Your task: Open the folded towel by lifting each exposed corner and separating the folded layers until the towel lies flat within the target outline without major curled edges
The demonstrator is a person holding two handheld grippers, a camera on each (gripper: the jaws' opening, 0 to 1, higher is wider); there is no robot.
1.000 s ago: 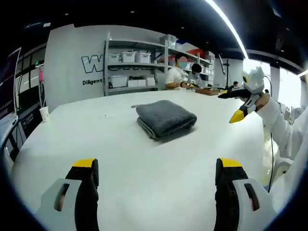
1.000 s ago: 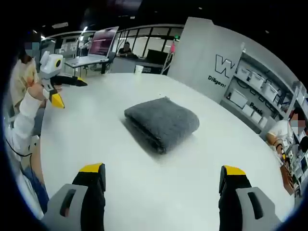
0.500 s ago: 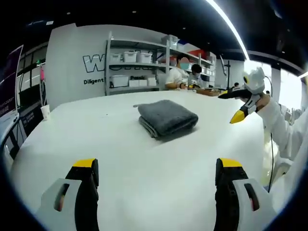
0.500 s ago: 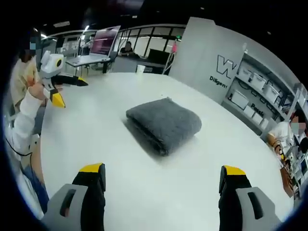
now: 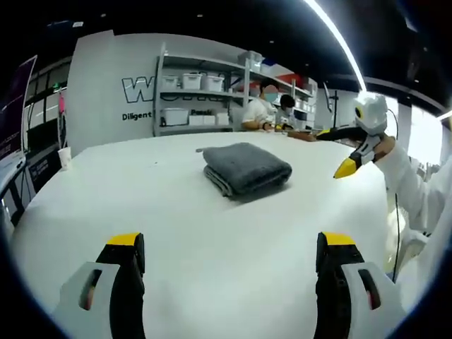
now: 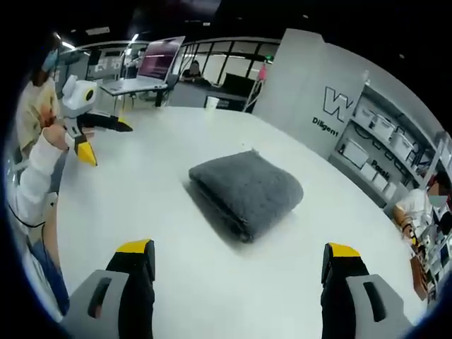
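Observation:
A dark grey towel (image 5: pixel 246 168) (image 6: pixel 247 191) lies folded in a thick stack in the middle of a white table (image 5: pixel 212 233). My left gripper (image 5: pixel 229 244) is held open over the table's near side, well short of the towel. In the right gripper view the left gripper (image 6: pixel 95 138) shows at the left in a person's hand, its jaws apart. My right gripper (image 6: pixel 240 251) is open too, hovering over the table before the towel. It also appears at the right of the left gripper view, as the right gripper (image 5: pixel 339 152), yellow tips spread.
Shelves (image 5: pixel 194 99) with white boxes stand behind the table, with seated people (image 5: pixel 265 106) working nearby. A paper cup (image 5: pixel 65 157) stands at the table's far left edge. A desk with a monitor (image 6: pixel 159 60) lies beyond the table.
Both views have shifted slightly, so the towel appears a little nearer. The towel has not moved on the table. Both grippers stay open.

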